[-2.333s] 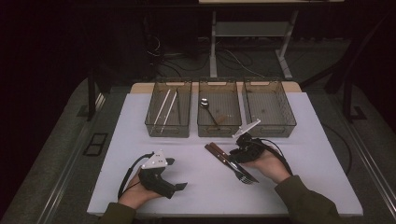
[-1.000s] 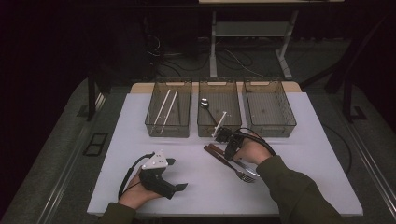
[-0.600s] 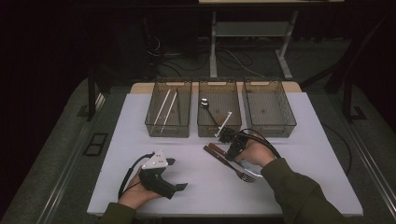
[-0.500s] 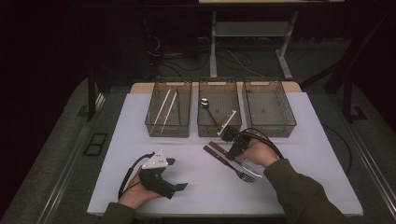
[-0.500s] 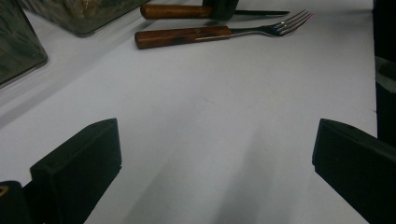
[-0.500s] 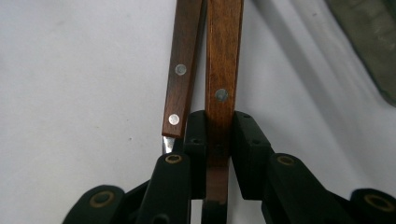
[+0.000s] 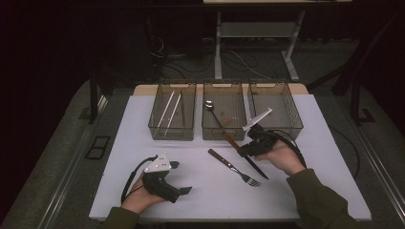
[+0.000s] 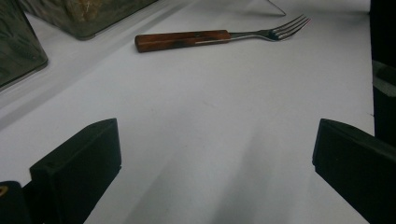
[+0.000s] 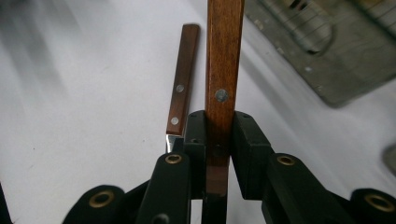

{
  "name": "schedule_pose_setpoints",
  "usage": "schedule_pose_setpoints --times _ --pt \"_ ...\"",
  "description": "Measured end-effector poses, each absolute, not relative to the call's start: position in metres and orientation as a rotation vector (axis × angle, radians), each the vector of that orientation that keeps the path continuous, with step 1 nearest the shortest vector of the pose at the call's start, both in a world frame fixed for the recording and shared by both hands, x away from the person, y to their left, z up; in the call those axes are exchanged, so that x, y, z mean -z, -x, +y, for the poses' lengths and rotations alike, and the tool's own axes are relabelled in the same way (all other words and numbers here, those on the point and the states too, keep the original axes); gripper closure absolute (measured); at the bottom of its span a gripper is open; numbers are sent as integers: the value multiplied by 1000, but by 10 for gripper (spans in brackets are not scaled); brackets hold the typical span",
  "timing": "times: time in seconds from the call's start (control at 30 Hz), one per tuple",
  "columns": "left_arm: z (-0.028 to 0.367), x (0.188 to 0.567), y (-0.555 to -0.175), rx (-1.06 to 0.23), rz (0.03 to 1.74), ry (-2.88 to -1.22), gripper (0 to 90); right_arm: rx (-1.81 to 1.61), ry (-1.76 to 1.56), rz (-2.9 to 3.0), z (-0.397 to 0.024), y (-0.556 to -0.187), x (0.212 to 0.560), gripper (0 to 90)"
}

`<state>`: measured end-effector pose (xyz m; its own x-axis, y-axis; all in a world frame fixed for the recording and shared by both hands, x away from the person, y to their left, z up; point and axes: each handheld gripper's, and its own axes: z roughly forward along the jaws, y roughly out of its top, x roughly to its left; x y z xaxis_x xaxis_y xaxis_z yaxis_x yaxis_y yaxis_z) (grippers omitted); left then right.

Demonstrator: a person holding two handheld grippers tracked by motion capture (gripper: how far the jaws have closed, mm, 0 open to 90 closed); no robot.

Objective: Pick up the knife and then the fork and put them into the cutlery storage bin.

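My right gripper [image 7: 249,149] is shut on the wooden handle of a knife [image 7: 232,141], held just above the white table [image 7: 143,143]; the dark blade [image 7: 258,169] points toward the person. In the right gripper view the knife handle [image 9: 224,70] stands clamped between the jaws of that gripper [image 9: 218,140], and a fork's handle [image 9: 183,79] lies on the table beside it. The fork [image 7: 234,168] rests flat, left of the knife. My left gripper [image 7: 184,191] sits low at the front left, open and empty [image 8: 215,154], with the fork [image 8: 187,39] well ahead of it.
Three clear bins stand in a row at the back: the left bin [image 7: 172,133] holds pale chopsticks [image 7: 167,107], the middle bin [image 7: 215,134] a spoon [image 7: 210,106], the right bin [image 7: 277,102] nothing visible. Dark floor, cables and a stand surround the table.
My right gripper has moved to the right and slightly up, carrying the knife away from the fork toward the right bin. The left gripper has stayed put.
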<state>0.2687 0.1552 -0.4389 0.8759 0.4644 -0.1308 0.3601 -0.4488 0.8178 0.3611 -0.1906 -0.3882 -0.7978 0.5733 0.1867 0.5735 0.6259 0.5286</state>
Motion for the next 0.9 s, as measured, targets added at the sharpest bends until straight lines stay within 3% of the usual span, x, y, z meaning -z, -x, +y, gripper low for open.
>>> schedule_pose_setpoints --times 0.9 --pt "162 441 -273 -125 630 -2032 0 1555 1184 -2666 -270 -352 354 769"
